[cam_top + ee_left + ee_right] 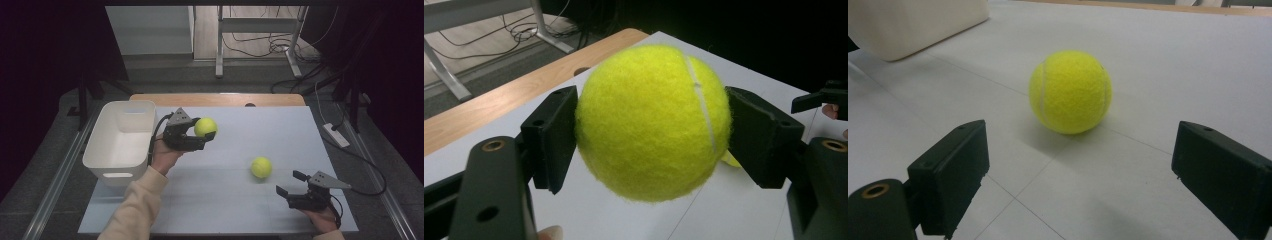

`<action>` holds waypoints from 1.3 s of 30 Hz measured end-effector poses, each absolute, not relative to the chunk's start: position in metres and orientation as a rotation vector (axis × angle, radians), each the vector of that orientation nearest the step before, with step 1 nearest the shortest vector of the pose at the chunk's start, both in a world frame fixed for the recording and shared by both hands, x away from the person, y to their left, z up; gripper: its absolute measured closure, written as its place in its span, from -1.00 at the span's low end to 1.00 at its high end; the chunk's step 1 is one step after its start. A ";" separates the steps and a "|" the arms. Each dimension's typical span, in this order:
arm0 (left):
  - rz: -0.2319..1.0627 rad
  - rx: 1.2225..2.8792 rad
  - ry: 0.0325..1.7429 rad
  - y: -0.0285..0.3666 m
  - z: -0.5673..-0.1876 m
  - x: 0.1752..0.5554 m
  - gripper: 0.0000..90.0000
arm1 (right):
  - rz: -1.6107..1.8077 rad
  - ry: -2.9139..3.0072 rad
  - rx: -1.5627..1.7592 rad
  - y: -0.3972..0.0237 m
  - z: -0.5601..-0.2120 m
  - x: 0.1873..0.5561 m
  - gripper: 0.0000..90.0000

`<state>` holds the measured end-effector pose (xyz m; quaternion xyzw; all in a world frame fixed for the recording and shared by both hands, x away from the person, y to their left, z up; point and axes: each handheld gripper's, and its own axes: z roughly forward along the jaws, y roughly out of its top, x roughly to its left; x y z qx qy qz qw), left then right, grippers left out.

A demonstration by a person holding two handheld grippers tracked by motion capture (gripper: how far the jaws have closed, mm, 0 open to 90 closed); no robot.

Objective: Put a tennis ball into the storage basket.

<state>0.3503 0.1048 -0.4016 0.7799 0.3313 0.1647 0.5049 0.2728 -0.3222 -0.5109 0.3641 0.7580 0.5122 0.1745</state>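
A yellow tennis ball is held above the table by my left gripper, just right of the white bin. In the left gripper view both black pads press on that ball from either side. A second tennis ball rests on the white tabletop right of centre. My right gripper sits low near the front right corner, open, its jaws pointing toward that ball. In the right gripper view the ball lies a short way beyond the wide-apart fingertips, with my right gripper holding nothing.
A white plastic bin stands at the table's left edge, its inside bare. A wooden strip runs along the far edge of the table. Desk legs and cables lie on the floor behind.
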 end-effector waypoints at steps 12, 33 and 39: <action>0.419 1.865 0.802 0.111 -0.397 0.350 -0.40 | 1.449 2.150 1.030 -0.323 -0.511 0.273 -0.81; 0.460 1.819 0.821 0.130 -0.382 0.348 -0.40 | 1.451 2.146 1.031 -0.322 -0.511 0.273 -0.81; 0.473 1.810 0.834 0.137 -0.378 0.348 -0.40 | 1.450 2.146 1.029 -0.322 -0.511 0.273 -0.81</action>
